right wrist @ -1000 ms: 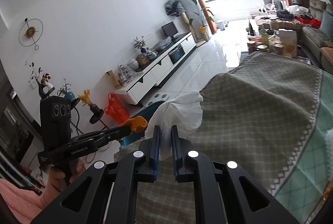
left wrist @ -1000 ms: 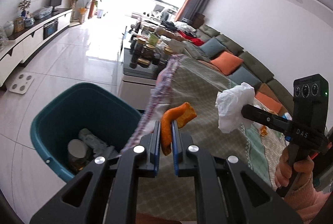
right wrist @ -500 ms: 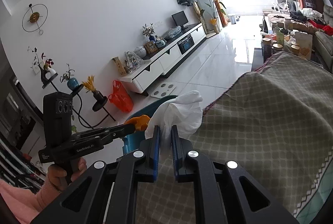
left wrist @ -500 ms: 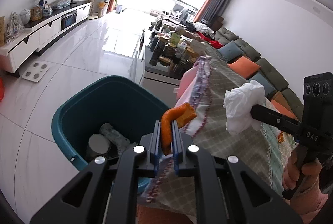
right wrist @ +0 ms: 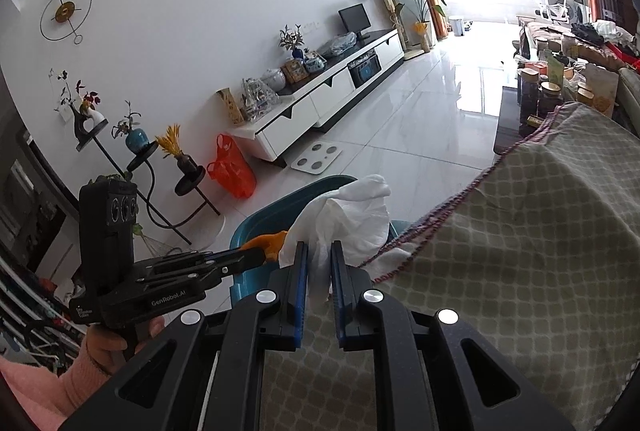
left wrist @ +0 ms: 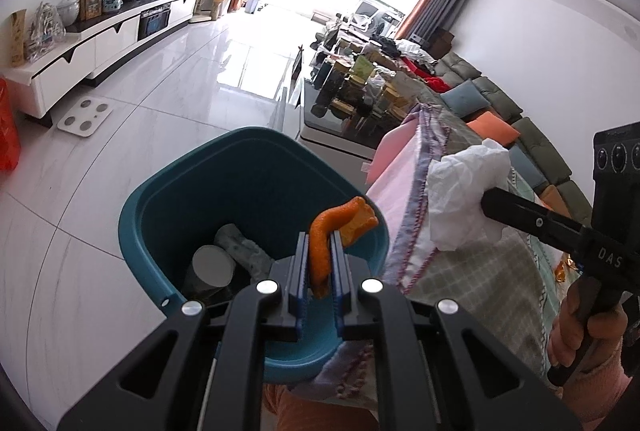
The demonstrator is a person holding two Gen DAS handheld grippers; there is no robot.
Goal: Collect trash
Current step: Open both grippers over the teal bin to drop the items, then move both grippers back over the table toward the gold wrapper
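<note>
Both tongs have swung off the covered surface (left wrist: 480, 271) toward the teal bin (left wrist: 168, 199) — left tongs (left wrist: 319, 263) clamped on the orange peel (left wrist: 340, 223), now right over it, right tongs (right wrist: 319, 263) pinching the white tissue (right wrist: 352, 219) just short. Dropping looks next.

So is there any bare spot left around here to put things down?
Yes: the checked tablecloth in front of the right gripper lies bare, and the white floor between TV cabinet and teal bin is open. The far coffee table is packed with jars.
</note>
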